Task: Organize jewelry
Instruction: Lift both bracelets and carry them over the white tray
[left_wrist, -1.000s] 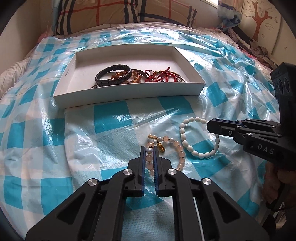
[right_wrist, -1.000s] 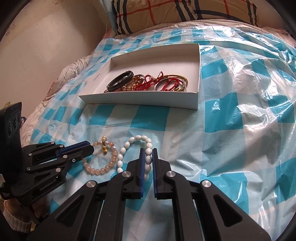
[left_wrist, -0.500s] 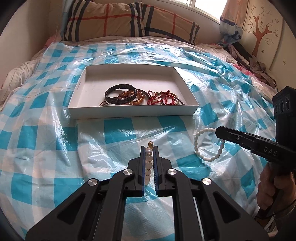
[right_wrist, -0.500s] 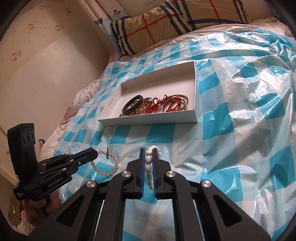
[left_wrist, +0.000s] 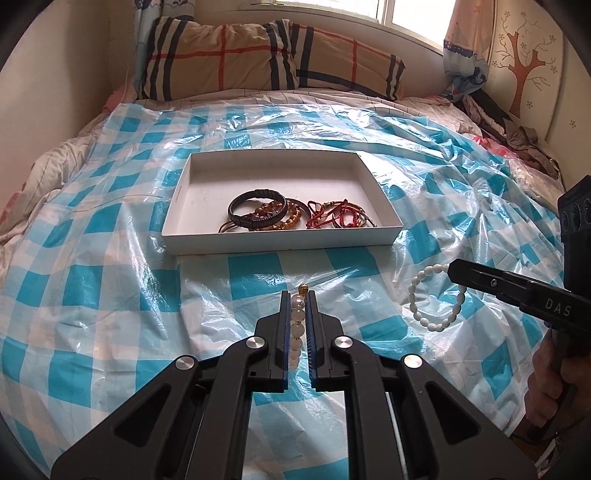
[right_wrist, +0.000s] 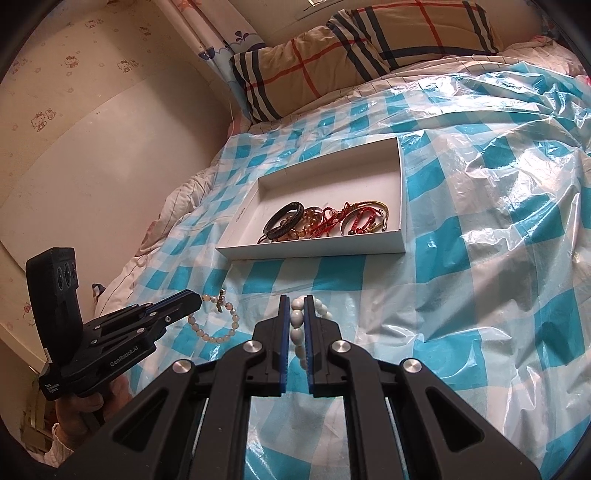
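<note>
My left hand-held gripper (left_wrist: 297, 295) was closed on the pale pink bead bracelet (left_wrist: 297, 325), its jaws pinching the strand so that the beads ran up between the blue pads (left_wrist: 283, 332), with a small gold charm poking out past the tips. In the right wrist view that bracelet (right_wrist: 218, 321) hung as a loop from the gripper's tip, lifted off the bed near its left edge, and my left hand (right_wrist: 85, 406) wrapped the grip below.

Toward the middle of the bed, on the crinkled blue-and-white checked plastic sheet (left_wrist: 110, 280), sat the shallow white box (left_wrist: 280, 243). Inside it, bunched along the near wall, lay a dark braided bracelet (left_wrist: 258, 210), an amber bead bracelet (left_wrist: 291, 219) just beside and partly under it, then a tangle of red cord bracelets (left_wrist: 332, 216) touching thin metal bangles (right_wrist: 369, 218) at the right end. The far half of the box floor was bare white.

My right hand-held gripper (right_wrist: 297, 301) was closed on the white bead bracelet (right_wrist: 297, 332), the oval beads stacked between its pads. From the left wrist view that bracelet (left_wrist: 436, 299) dangled as an open ring from the gripper's tip, above the sheet toward the bed's right edge, with my right hand (left_wrist: 554, 391) below.

A plaid pillow (left_wrist: 269, 59) lay at the head of the bed, beyond the box.
</note>
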